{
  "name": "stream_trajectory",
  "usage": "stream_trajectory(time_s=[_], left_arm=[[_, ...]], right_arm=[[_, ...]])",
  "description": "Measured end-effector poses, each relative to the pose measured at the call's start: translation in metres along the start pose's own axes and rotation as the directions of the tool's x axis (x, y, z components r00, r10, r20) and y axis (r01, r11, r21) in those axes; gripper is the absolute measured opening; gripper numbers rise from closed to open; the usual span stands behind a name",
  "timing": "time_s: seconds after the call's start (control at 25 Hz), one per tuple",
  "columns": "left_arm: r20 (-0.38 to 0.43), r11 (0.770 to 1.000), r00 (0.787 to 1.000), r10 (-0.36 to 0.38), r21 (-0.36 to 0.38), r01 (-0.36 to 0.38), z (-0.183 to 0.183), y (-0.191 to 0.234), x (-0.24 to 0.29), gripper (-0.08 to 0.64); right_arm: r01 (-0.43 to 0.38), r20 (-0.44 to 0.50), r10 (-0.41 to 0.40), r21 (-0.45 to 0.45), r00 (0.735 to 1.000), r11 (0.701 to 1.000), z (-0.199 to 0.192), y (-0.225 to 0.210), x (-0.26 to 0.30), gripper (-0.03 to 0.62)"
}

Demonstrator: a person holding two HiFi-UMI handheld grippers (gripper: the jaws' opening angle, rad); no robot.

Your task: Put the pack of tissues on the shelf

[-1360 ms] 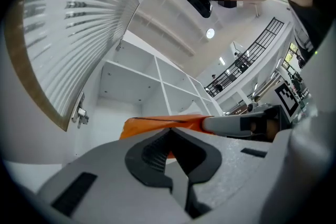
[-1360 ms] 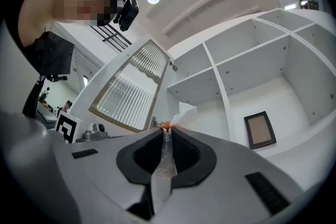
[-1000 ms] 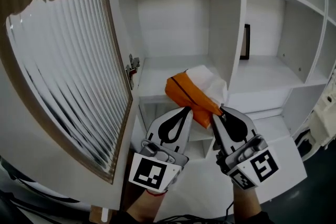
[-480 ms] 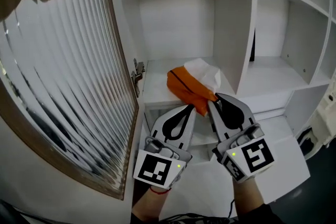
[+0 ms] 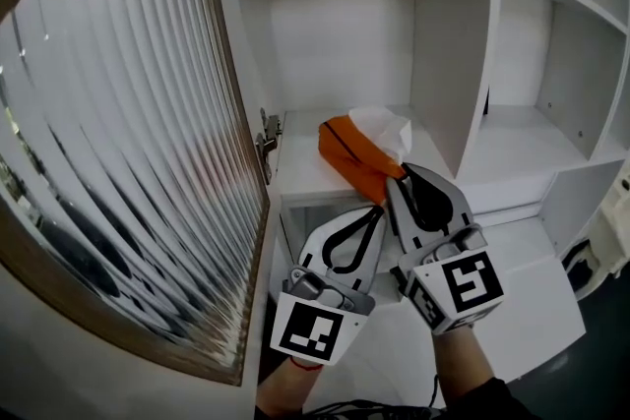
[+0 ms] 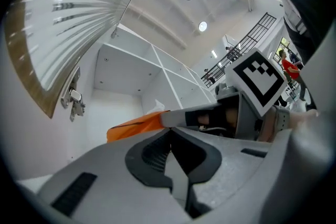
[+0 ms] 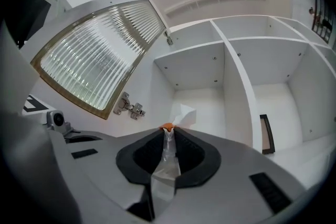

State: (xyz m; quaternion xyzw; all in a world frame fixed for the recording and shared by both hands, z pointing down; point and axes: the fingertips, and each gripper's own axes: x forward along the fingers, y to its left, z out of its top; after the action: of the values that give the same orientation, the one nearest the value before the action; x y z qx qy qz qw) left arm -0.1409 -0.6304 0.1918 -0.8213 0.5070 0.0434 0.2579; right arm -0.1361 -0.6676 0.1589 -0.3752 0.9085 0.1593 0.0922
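Observation:
The pack of tissues [image 5: 356, 150] is orange with a white far end and a clear wrapper. It is over the front of the white shelf board [image 5: 300, 180]; whether it rests on the board I cannot tell. My right gripper [image 5: 399, 174] is shut on the pack's near wrapper end, and the pinched film [image 7: 167, 140] shows between its jaws. My left gripper [image 5: 375, 212] sits lower and just left of it, shut and empty, its tips short of the pack [image 6: 134, 127].
An open cabinet door of ribbed glass [image 5: 118, 143] stands close on the left, its hinge [image 5: 268, 141] beside the shelf. A vertical divider [image 5: 484, 64] bounds the compartment on the right. A dark flat object [image 7: 266, 134] leans in the neighbouring compartment.
The right gripper has carried the pack forward and up toward the shelf compartment. The left gripper has dropped back and lower, away from the pack.

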Motion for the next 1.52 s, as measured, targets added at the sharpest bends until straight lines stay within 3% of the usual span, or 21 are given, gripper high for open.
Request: stream_trajectory(time_s=[0.2, 0.52, 0.72, 1.04, 1.28, 1.52], left_arm=[[-0.077, 0.995, 0.997, -0.013, 0.099, 0.02, -0.005, -0.012, -0.006, 0.008], [-0.067, 0.991, 0.996, -0.054, 0.121, 0.062, -0.008, -0.031, 0.002, 0.008], [-0.047, 0.996, 0.998, -0.034, 0.08, 0.038, -0.009, -0.02, 0.004, 0.008], [-0.023, 0.998, 0.999, 0.048, -0.03, -0.049, -0.015, 0.007, 0.004, 0.008], [-0.042, 0.996, 0.995, 0.089, -0.026, -0.091, -0.021, 0.019, 0.007, 0.008], [-0.055, 0.994, 0.993, 0.106, -0.026, -0.107, -0.026, 0.026, 0.007, 0.008]], right_arm=[[-0.021, 0.058, 0.017, 0.068, 0.998, 0.997, 0.005, -0.001, -0.007, 0.056], [-0.054, 0.096, 0.036, 0.188, 0.995, 0.981, 0.004, -0.008, -0.009, 0.107], [-0.062, 0.125, 0.036, 0.21, 0.992, 0.976, 0.006, -0.011, -0.021, 0.117], [-0.065, 0.074, 0.056, 0.129, 0.996, 0.989, -0.007, -0.007, -0.025, 0.108], [-0.07, 0.015, 0.069, 0.047, 0.997, 0.996, -0.019, 0.001, -0.02, 0.045], [-0.07, -0.027, 0.07, 0.005, 0.997, 0.998, -0.023, 0.007, -0.005, 0.034]])
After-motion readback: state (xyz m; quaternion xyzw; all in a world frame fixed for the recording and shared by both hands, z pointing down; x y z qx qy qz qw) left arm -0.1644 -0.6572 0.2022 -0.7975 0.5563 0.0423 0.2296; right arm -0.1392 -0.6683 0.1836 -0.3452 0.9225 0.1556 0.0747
